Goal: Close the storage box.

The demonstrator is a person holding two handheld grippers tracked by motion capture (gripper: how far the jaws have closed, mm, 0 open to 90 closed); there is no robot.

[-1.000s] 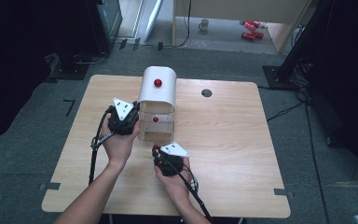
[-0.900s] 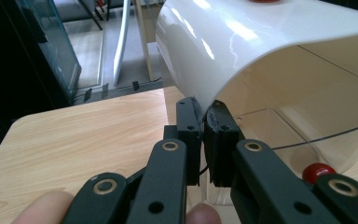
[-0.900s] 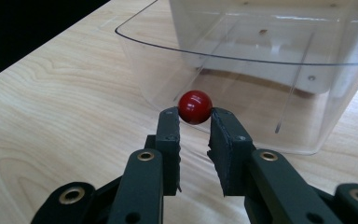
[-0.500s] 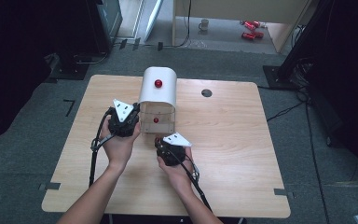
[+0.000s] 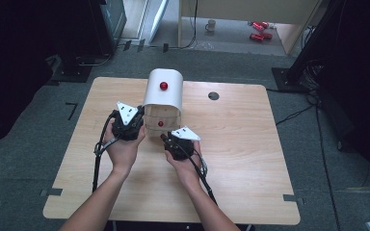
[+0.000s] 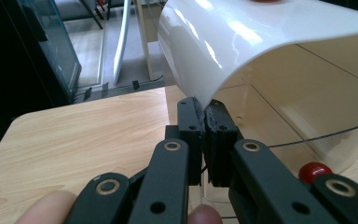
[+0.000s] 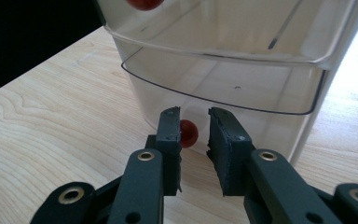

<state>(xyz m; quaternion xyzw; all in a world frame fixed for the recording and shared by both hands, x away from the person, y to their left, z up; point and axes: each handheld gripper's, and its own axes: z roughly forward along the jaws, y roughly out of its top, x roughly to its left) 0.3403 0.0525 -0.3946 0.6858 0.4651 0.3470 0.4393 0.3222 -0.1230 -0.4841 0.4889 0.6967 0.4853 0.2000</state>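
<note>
Right gripper view: my right gripper (image 7: 193,135), jaws part-open, straddles the lower red knob (image 7: 188,133) of the clear drawer box (image 5: 161,103) mid-table; my left gripper (image 6: 204,123) pinches its thin, slippery-looking wall. Probably light; knob's the handle.

Glossy white plastic lid (image 6: 242,42), clear plastic drawers (image 7: 223,88), matt wooden table (image 5: 250,159).

A white box (image 5: 162,96) with a curved, arched lid stands upright on the bench (image 5: 250,144), between and just ahead of the two tongs. Its lid carries a red knob (image 5: 164,85) on top. The lower body is clear plastic, with see-through drawers at the front. A second red knob (image 5: 160,123) sits on the upper drawer; a third (image 7: 188,133), on the lowest drawer, lies between the jaws of the right tongs (image 7: 193,135), touching one. The left tongs (image 6: 204,123) pinch the lid's lower edge at the side.
</note>
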